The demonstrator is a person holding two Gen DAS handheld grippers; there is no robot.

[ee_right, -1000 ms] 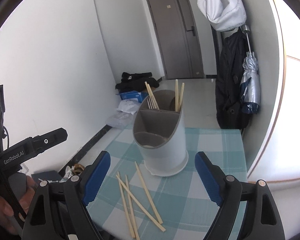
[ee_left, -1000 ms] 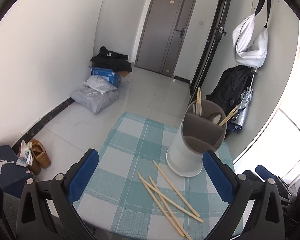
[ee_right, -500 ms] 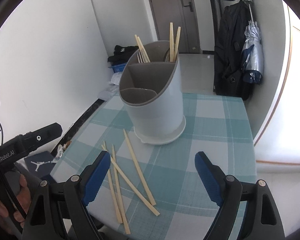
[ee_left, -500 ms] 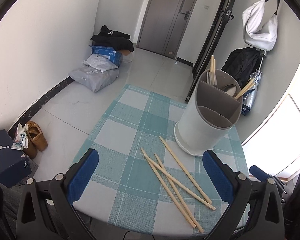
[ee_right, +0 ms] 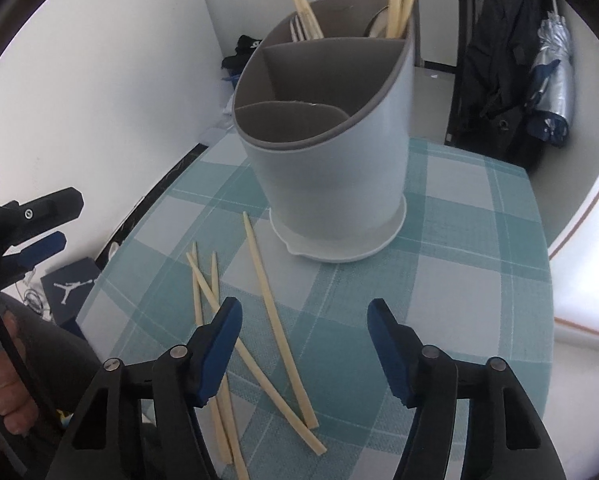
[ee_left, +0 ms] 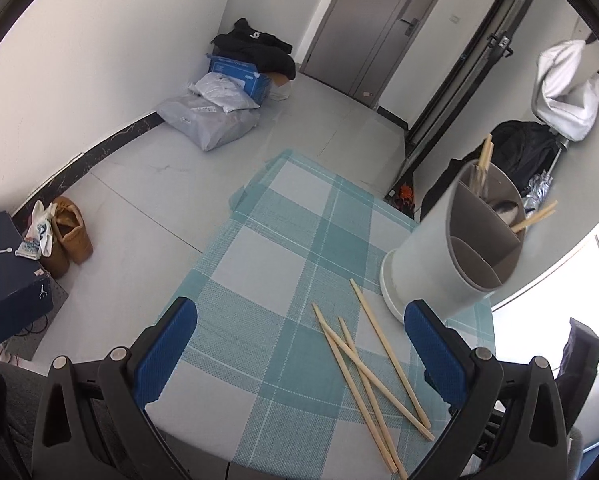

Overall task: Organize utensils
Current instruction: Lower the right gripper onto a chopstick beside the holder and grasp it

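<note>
Bench (ee_right: 459, 280) under checked teal cloth, carrying everything. Divided grey utensil holder (ee_right: 331, 168) upright at the far side, a few chopsticks already in its rear compartments, front compartment apparently vacant for more. Loose chopsticks (ee_right: 259, 320) crossed in front, untidy, likely next to sort. Right claw (ee_right: 303, 344) released, low over that pile, probably lining up a pick. Left claw (ee_left: 299, 352) released, gripping nothing.

Pale wooden chopsticks (ee_right: 273, 316) lie on woven checked cloth (ee_right: 459, 240) beside a matt plastic holder (ee_right: 331, 168).
</note>
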